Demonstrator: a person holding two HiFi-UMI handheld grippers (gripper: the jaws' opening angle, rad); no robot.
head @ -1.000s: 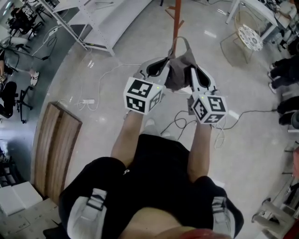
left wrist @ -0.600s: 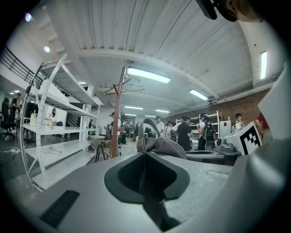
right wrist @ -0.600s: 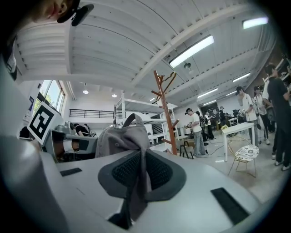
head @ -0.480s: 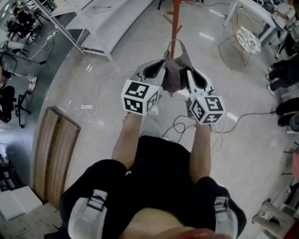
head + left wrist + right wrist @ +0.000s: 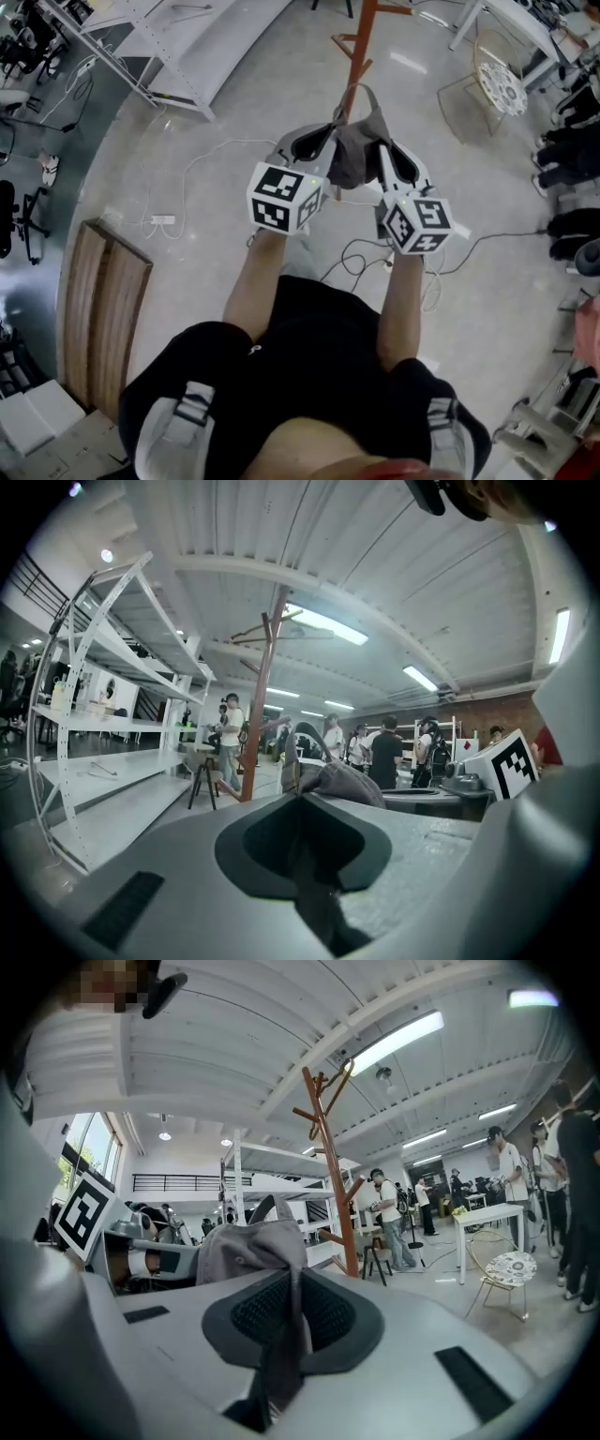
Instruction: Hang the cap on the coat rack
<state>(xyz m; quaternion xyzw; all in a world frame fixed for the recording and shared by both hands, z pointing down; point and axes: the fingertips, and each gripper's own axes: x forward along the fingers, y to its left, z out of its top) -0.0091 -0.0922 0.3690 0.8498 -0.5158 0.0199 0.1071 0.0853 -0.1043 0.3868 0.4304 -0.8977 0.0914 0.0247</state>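
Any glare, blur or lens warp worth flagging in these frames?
Head view: fisheye bend at edges, glare on the floor, cap sharp. Left gripper view: round black vignette, ceiling light blown out. Right gripper view: same vignette, window overexposed, coat rack crisp.

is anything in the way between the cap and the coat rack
Nothing visible does. The cap, clamped by the left hand-held gripper and right hand-held gripper, faces the coat rack across open floor.
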